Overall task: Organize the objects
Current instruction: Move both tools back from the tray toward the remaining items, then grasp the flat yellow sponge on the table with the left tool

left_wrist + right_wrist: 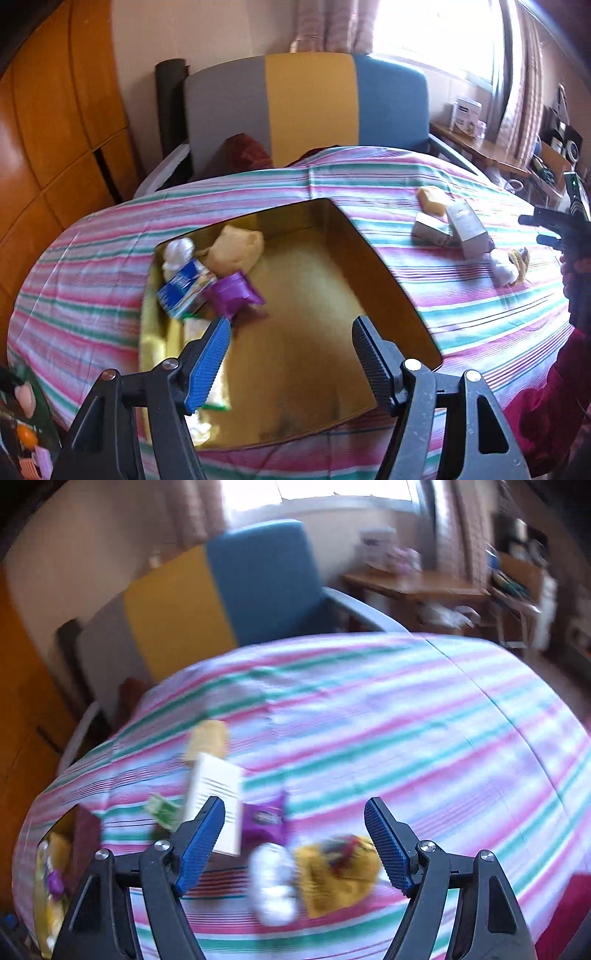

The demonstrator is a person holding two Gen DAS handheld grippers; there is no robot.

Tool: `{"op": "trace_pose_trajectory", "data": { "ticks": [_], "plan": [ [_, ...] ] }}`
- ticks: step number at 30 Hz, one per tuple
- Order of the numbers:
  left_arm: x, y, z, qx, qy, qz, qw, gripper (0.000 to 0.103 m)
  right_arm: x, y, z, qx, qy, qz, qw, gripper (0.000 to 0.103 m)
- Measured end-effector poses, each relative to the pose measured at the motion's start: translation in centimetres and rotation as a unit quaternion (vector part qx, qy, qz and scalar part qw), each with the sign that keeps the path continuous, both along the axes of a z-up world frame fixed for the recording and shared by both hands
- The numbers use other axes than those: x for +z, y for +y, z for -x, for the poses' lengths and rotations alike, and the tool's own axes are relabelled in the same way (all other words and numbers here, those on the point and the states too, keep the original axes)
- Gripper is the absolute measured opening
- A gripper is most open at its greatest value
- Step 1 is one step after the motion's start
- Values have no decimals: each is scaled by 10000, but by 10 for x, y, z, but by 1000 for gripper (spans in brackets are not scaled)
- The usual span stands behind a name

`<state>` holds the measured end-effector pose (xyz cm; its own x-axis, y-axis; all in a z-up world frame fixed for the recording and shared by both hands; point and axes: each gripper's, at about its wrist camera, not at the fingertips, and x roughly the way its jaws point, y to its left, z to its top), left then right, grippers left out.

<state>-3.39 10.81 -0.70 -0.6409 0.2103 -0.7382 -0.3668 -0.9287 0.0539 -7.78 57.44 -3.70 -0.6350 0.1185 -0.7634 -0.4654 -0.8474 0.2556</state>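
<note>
On the striped cloth [369,716], at six o'clock between the wide-open, empty right gripper [295,845], lie a white packet [271,882] and yellow snack bag [340,871]. Center on one, descend squarely. The left gripper [290,360] hangs open, empty, over the gold box [306,280].

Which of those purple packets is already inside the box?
The crumpled purple packet beside the blue-and-white carton; the other purple packet lies on the striped cloth.

Print shows on the blue carton [184,291] and white box [216,794], but none is legible.
</note>
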Motion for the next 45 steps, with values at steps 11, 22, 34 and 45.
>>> {"op": "trace_pose_trajectory", "data": {
  "ticks": [11,22,34,45],
  "plan": [
    [4,75,14,-568,83,251,9980,70,8,4,-7,165,383,383,9984,80],
    [0,130,30,-961,-35,372,9947,70,9,12,-13,108,537,689,9961,82],
    [-14,165,68,-1110,-804,37,9905,63,8,19,-17,-16,586,927,9940,85],
    [-21,230,144,-1195,-1452,-529,9807,53,2,23,-16,5,475,1132,9924,85]
  ]
}}
